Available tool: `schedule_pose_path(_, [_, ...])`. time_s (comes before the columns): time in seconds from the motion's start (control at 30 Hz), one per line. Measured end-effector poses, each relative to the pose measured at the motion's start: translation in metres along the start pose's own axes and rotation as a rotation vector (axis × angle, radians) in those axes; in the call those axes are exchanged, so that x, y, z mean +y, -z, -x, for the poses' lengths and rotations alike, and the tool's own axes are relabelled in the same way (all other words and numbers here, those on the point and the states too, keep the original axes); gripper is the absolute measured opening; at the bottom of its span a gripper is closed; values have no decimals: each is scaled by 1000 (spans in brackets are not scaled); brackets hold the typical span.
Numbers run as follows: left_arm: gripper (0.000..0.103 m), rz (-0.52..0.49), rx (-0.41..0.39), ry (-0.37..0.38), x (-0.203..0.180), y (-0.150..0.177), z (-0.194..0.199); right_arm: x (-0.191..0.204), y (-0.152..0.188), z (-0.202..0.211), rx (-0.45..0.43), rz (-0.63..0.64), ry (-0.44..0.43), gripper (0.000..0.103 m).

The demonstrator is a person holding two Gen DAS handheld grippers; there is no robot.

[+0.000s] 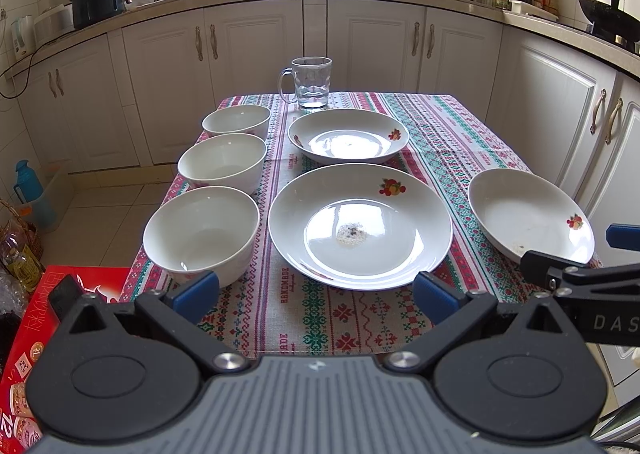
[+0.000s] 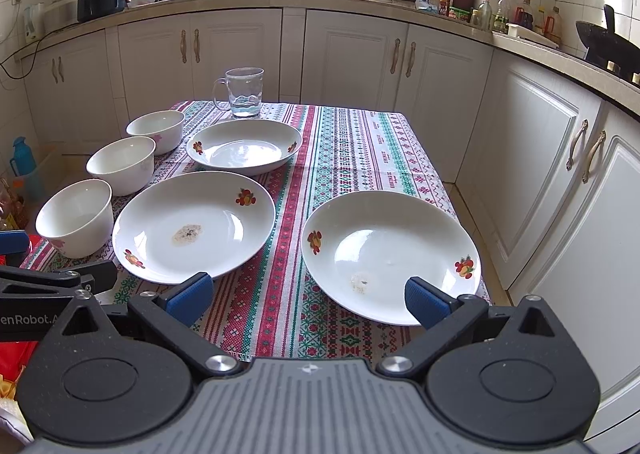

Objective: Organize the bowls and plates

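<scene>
Three white bowls stand in a row on the table's left: near (image 1: 202, 232) (image 2: 74, 216), middle (image 1: 222, 162) (image 2: 121, 164), far (image 1: 237, 121) (image 2: 157, 130). Three white plates with fruit prints lie beside them: a centre plate (image 1: 360, 226) (image 2: 194, 226) with crumbs, a far plate (image 1: 348, 136) (image 2: 244, 152), and a right plate (image 1: 530, 214) (image 2: 390, 254). My left gripper (image 1: 316, 296) is open and empty, above the table's near edge before the centre plate. My right gripper (image 2: 308, 296) is open and empty, its right finger over the right plate's near rim.
A glass mug (image 1: 310, 84) (image 2: 242, 92) stands at the table's far edge on the patterned cloth (image 1: 460, 134). A red box (image 1: 36, 334) lies at lower left. White cabinets (image 2: 540, 158) run along the back and right. The floor (image 1: 108, 214) is to the left.
</scene>
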State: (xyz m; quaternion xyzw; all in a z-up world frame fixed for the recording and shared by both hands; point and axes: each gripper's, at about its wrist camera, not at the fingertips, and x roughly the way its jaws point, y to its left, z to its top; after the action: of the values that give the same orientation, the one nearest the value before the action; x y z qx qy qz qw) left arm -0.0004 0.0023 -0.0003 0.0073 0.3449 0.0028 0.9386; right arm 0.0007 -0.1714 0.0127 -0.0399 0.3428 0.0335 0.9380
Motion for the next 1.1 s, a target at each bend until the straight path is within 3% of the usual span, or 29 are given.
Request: schedule_pose_path(1.1, [102,1,-17,10,1,-5,-1,-2,0,-1,-11,18,-14,103])
